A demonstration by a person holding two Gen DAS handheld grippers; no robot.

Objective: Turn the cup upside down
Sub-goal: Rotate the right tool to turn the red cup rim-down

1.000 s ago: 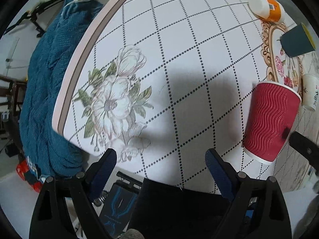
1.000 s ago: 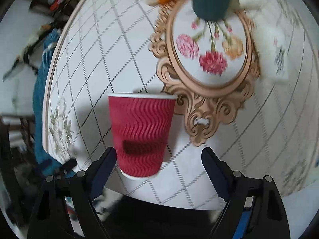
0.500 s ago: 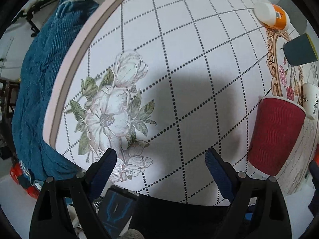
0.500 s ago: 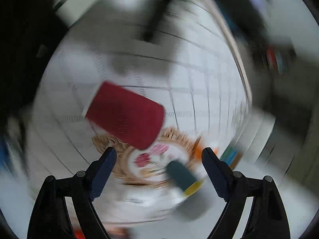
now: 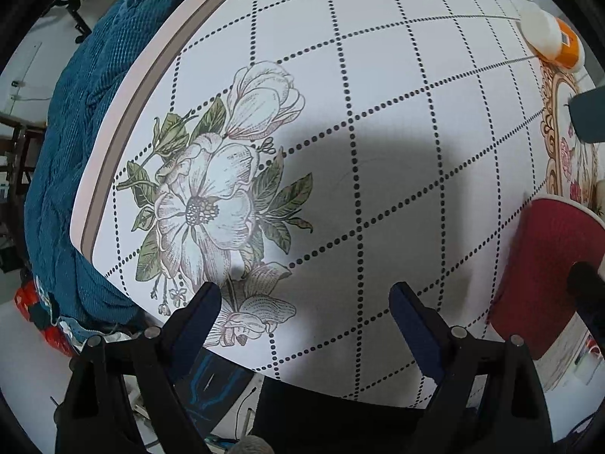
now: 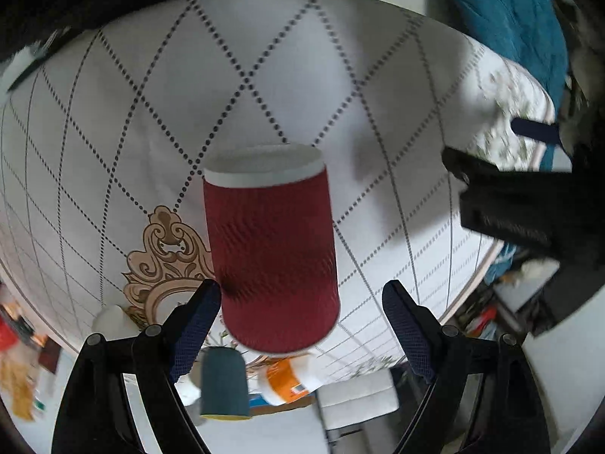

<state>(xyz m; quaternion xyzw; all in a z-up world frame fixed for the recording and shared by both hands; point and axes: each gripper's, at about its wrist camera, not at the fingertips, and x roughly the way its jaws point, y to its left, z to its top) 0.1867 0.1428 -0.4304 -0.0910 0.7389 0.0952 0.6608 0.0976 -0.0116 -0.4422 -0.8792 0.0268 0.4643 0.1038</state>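
Note:
A red ribbed paper cup (image 6: 270, 249) with a white base stands on the white patterned table. The right wrist view is rolled upside down, so the cup's base points up in the picture. My right gripper (image 6: 300, 300) is open with the cup between its fingers, apart from both pads. In the left wrist view the cup (image 5: 540, 272) stands upright at the right edge, with a right finger (image 5: 584, 283) beside it. My left gripper (image 5: 304, 308) is open and empty over the flower print.
A dark teal cup (image 6: 223, 386), an orange-and-white bottle (image 6: 289, 382) and a small white cup (image 6: 113, 317) lie around the ornate gold-framed print (image 6: 159, 265). A blue blanket (image 5: 72, 151) hangs past the table's left edge (image 5: 124, 113).
My right gripper has rolled upside down and now has the cup between its open fingers. The left gripper has drifted forward and left over the flower print.

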